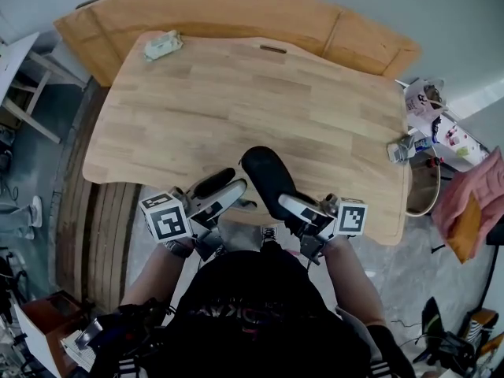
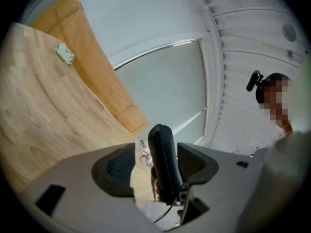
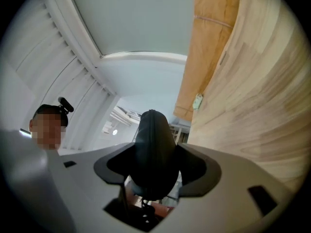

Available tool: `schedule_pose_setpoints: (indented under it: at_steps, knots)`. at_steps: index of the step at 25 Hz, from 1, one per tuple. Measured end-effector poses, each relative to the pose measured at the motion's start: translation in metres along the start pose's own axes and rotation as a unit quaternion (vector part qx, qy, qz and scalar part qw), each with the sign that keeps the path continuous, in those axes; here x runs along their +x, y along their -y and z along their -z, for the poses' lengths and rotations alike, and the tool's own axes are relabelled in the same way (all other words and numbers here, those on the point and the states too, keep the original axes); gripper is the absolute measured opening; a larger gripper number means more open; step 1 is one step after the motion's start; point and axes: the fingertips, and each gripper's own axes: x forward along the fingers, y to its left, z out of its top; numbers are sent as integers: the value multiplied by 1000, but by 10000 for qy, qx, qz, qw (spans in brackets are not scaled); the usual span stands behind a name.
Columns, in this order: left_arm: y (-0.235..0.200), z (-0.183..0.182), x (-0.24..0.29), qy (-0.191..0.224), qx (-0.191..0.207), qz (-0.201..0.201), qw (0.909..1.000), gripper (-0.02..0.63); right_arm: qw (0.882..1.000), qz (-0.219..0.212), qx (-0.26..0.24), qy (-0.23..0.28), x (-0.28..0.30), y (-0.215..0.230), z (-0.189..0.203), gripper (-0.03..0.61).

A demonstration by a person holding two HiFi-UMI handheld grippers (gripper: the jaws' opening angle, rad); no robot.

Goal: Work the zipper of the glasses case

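Note:
A black glasses case (image 1: 266, 176) is held above the near edge of the wooden table (image 1: 236, 101). My right gripper (image 1: 295, 207) is shut on its near end. In the right gripper view the case (image 3: 153, 154) fills the gap between both pads, seen end-on. My left gripper (image 1: 224, 195) sits just left of the case with its jaws open. In the left gripper view the case (image 2: 163, 159) stands edge-on between the pads, with a clear gap on the left side. I cannot make out the zipper pull.
A small pale crumpled packet (image 1: 162, 46) lies at the table's far left corner. A second wooden surface (image 1: 236, 10) runs behind the table. Small clutter (image 1: 400, 150) sits at the right edge, with bags and a pink cloth (image 1: 472, 203) beyond it.

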Motion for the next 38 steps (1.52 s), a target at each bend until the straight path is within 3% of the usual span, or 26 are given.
schedule_pose_setpoints:
  at_steps: [2,4,6,8,10,14,18,20,21,23,26,29,34,38]
  knots:
    - [-9,12,1,-241,72,-232,9994,207,9988,431,-186,156,-16,17,-22,284]
    - [-16,25,3,-488,170,-412,9978,55,9908,1143,-722,49,-31,42,-42,284]
    - [-17,36,8,-675,231,-459,9964,16,9705,1878,-1489,-251,-41,69,-61,284]
    - [-16,46,14,-819,318,-469,9950,12,9400,2498,-2229,-658,-47,94,-78,284]
    - [-17,57,19,-1015,564,-583,9915,12,8983,2976,-3015,-1164,-49,119,-95,284]
    - [-24,81,21,-1421,1047,-939,9798,12,7907,3496,-4514,-2208,-40,171,-131,284]
    - [-29,96,17,-1415,827,-1209,9790,12,6889,3529,-5524,-3095,-19,223,-160,284]
    - [-33,99,13,-1373,680,-1385,9784,12,6476,3490,-5831,-3447,-8,247,-171,284]
    - [-34,101,11,-1363,633,-1482,9775,12,6335,3476,-5921,-3568,-2,258,-176,284]
    - [-36,105,9,-1344,580,-1679,9749,12,6177,3444,-6018,-3710,7,275,-185,284]
    - [-38,107,7,-1267,496,-1936,9716,12,6053,3375,-6110,-3826,20,293,-193,284]
    - [-38,106,4,-1150,353,-2097,9703,12,5794,3290,-6283,-4016,28,309,-199,284]
    - [-39,108,0,-1028,168,-2243,9689,12,5768,3227,-6346,-4005,35,319,-202,284]
    - [-39,113,4,-1069,140,-2273,9678,12,5591,3257,-6461,-4049,29,328,-200,285]
